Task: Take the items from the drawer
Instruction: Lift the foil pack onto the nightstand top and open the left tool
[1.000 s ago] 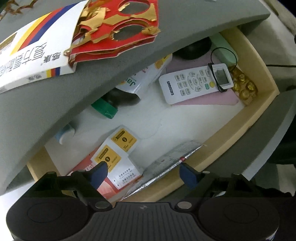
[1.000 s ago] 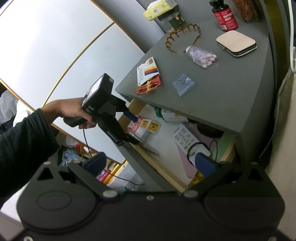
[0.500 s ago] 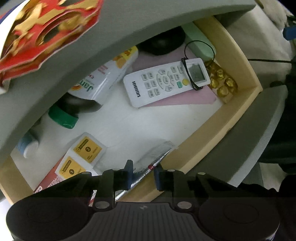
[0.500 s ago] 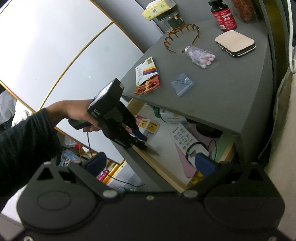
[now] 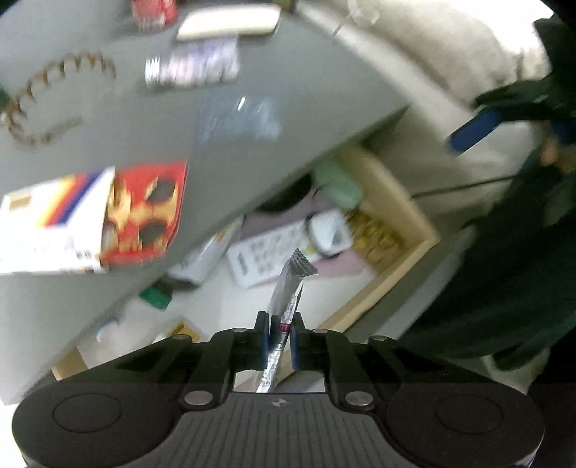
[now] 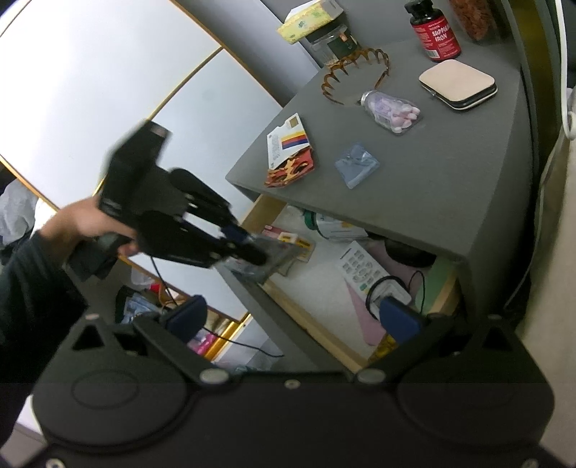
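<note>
The open wooden drawer (image 5: 399,201) sits under a grey cabinet top (image 6: 432,172). My left gripper (image 5: 280,338) is shut on a silver foil packet (image 5: 289,291) and holds it above the drawer's front edge; it also shows in the right wrist view (image 6: 241,244). Left in the drawer are a white remote (image 5: 280,248), a green-capped tube (image 5: 154,295), a pink sheet (image 6: 363,306) and gold capsules (image 5: 374,230). My right gripper (image 6: 293,316) is open and empty, back from the drawer's front.
On the cabinet top lie a red and white paper packet (image 6: 288,151), a blue pouch (image 6: 356,165), a bag of pink pills (image 6: 392,111), a brown hair claw (image 6: 352,68), a beige case (image 6: 457,82) and a red-labelled bottle (image 6: 435,28). A white wall panel (image 6: 108,90) is at the left.
My left gripper closed on the foil packet at the drawer's front and lifted it up and out. The right gripper has stayed still and open.
</note>
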Motion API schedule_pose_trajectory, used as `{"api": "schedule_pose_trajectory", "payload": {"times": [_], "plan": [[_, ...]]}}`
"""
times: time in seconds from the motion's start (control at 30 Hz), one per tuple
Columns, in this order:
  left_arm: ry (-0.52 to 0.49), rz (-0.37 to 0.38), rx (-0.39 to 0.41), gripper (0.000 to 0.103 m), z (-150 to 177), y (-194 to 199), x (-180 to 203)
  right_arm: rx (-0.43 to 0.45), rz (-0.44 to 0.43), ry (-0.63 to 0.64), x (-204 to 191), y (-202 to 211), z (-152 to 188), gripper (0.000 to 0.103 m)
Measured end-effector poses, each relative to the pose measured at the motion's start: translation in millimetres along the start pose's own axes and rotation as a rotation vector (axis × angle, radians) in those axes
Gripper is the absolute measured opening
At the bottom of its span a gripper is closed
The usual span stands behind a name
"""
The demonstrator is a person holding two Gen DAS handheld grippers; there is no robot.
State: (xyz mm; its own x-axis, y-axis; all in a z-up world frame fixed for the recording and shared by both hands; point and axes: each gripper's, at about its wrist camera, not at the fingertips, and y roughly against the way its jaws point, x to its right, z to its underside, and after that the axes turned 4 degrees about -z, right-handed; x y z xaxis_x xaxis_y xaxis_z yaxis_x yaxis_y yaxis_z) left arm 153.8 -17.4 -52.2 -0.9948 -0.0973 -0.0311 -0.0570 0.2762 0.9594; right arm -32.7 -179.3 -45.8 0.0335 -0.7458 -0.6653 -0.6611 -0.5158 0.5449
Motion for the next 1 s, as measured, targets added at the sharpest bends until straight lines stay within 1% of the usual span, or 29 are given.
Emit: {"api": "schedule_pose_trajectory", "payload": {"times": [0.03,0.13,0.27,0.33,0.4,0.5,0.53,0.63,0.7,0.77,0.83,0.9,1.0], "plan": [[0.006,0.009,0.02,0.008,-2.0,6.3,1.6,0.001,-0.001,0.0,0.1,0.4,0.1,0.103],[0.091,0.068,0.164,0.006,-6.2,35.4,-5.7,0.002,-0.004,-0.002,1.0,1.1,0.2,0.103],[0.221,0.102,0.325,0.006,-2.9,54.5,-25.6,0.004,-0.007,-0.005,2.3,1.7,-0.4,0.103],[0.317,0.147,0.423,0.006,1.2,60.1,-40.2,0.003,-0.009,-0.009,3.4,1.9,-0.4,0.103],[0.438,0.209,0.558,0.006,6.6,68.4,-56.3,0.006,-0.009,-0.012,4.0,2.4,-0.6,0.103],[0.577,0.248,0.685,0.006,9.4,74.8,-76.7,0.006,-0.009,-0.014,3.8,1.9,-0.7,0.103],[0.624,0.25,0.706,0.006,10.2,73.1,-83.8,0.005,-0.009,-0.012,3.6,1.7,-0.8,0.103],[0.738,0.248,0.729,0.006,10.6,63.0,-102.5,0.004,-0.008,-0.01,3.6,1.6,-0.4,0.103],[0.791,0.274,0.716,0.006,5.1,48.6,-115.6,0.004,-0.007,-0.01,3.4,1.3,-0.5,0.103],[0.811,0.287,0.686,0.006,-5.8,35.1,-125.4,0.003,-0.003,-0.009,3.3,0.9,-0.5,0.103],[0.799,0.279,0.653,0.006,-19.1,25.6,-133.9,0.003,-0.001,-0.008,3.4,0.9,0.0,0.103],[0.825,0.296,0.638,0.006,-33.0,13.7,-147.4,0.006,0.003,-0.01,3.9,1.1,0.0,0.103],[0.846,0.268,0.564,0.006,-48.0,-5.0,-162.3,0.004,0.009,-0.011,4.5,0.0,-0.9,0.103]]}}
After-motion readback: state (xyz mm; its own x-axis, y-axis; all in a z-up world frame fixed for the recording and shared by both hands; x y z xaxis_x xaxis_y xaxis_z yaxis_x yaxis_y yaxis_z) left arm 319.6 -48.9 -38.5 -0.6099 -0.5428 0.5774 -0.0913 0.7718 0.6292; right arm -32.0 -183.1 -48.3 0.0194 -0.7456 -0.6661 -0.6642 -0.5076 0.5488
